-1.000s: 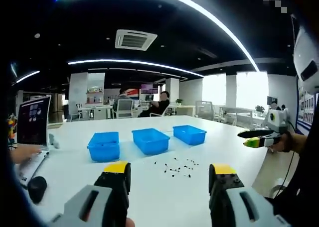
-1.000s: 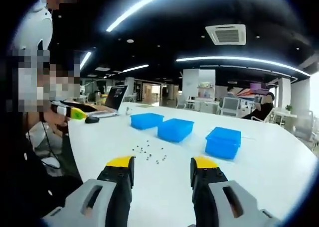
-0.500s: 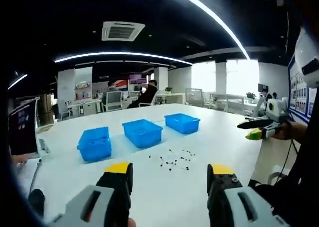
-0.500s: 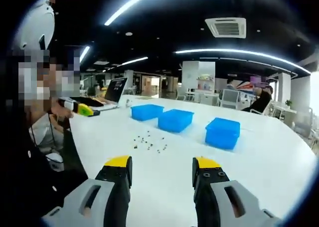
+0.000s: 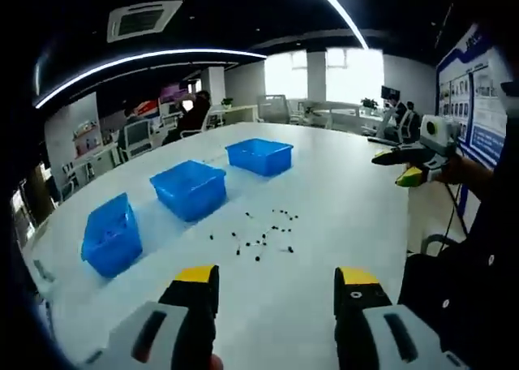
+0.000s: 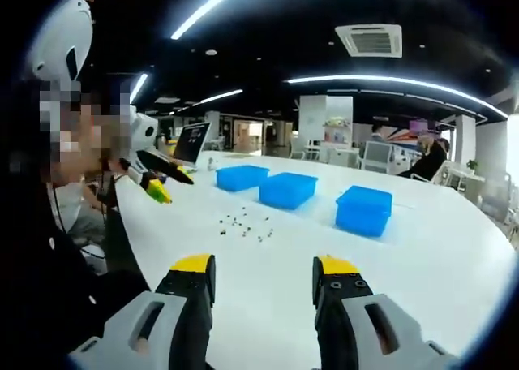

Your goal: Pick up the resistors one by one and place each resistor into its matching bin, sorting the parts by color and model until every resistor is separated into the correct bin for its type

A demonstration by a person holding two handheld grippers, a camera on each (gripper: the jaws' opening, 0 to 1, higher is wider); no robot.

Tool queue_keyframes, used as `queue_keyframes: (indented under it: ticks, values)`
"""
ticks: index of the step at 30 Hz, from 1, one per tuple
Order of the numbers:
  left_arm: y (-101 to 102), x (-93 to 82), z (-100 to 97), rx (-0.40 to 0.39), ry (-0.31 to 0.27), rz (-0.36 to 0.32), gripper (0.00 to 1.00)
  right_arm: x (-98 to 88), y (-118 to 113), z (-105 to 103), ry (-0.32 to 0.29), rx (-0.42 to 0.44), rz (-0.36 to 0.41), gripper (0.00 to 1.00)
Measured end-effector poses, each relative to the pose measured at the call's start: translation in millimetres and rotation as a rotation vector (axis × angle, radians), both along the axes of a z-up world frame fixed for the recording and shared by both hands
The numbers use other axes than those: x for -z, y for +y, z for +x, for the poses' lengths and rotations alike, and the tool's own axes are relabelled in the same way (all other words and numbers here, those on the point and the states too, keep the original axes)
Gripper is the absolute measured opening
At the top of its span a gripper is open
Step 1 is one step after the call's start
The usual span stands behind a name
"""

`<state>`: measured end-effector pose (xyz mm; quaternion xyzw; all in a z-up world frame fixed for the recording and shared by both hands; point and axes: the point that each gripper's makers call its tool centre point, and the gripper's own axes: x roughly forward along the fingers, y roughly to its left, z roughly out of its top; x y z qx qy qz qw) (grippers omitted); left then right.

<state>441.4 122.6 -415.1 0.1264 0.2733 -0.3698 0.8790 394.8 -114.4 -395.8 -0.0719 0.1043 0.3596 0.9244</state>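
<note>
Left tongs (image 5: 276,277) swung rightward, both tongs (image 6: 263,264) spread, resistors (image 5: 263,234) scattered loosely, axes indiscernible, beside three bins (image 5: 189,189).

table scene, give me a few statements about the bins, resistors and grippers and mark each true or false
1. Three blue bins stand on the white table. True.
2. The resistors already lie inside the bins. False: they lie scattered on the table in front of the bins.
3. The left gripper holds a resistor. False: its jaws are apart with nothing between them.
4. The right gripper is open. True.
5. The bins are stacked. False: they stand side by side in a row.
</note>
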Motion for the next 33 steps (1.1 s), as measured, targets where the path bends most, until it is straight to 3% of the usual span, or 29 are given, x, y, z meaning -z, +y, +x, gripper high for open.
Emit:
queue_keyframes:
  ticks: [6, 12, 17, 23, 28, 33]
  values:
    - [-15.1, 3.4, 11.6, 0.102, 0.051, 0.094, 0.55, -1.7, -14.0, -0.2, -0.009, 0.021, -0.007, 0.48]
    - [-34.4, 18.7, 21.1, 0.198, 0.163, 0.174, 0.52, 0.2, -20.6, -1.4, -0.010, 0.028, -0.014, 0.48]
    - [-43.2, 31.7, 31.2, 0.241, 0.214, 0.250, 0.38, 3.6, -24.9, -4.1, -0.001, 0.037, -0.010, 0.48]
    - [-35.6, 50.3, 31.9, 0.317, 0.275, 0.409, 0.33, 4.3, -34.8, -5.0, 0.000, 0.063, -0.001, 0.47]
    - [-39.8, 54.5, 38.9, 0.326, 0.303, 0.410, 0.30, 7.6, -37.5, -4.9, 0.010, 0.078, 0.005, 0.47]
    - [-39.1, 62.5, 43.5, 0.355, 0.313, 0.454, 0.24, 9.2, -41.6, -6.3, 0.021, 0.091, 0.018, 0.47]
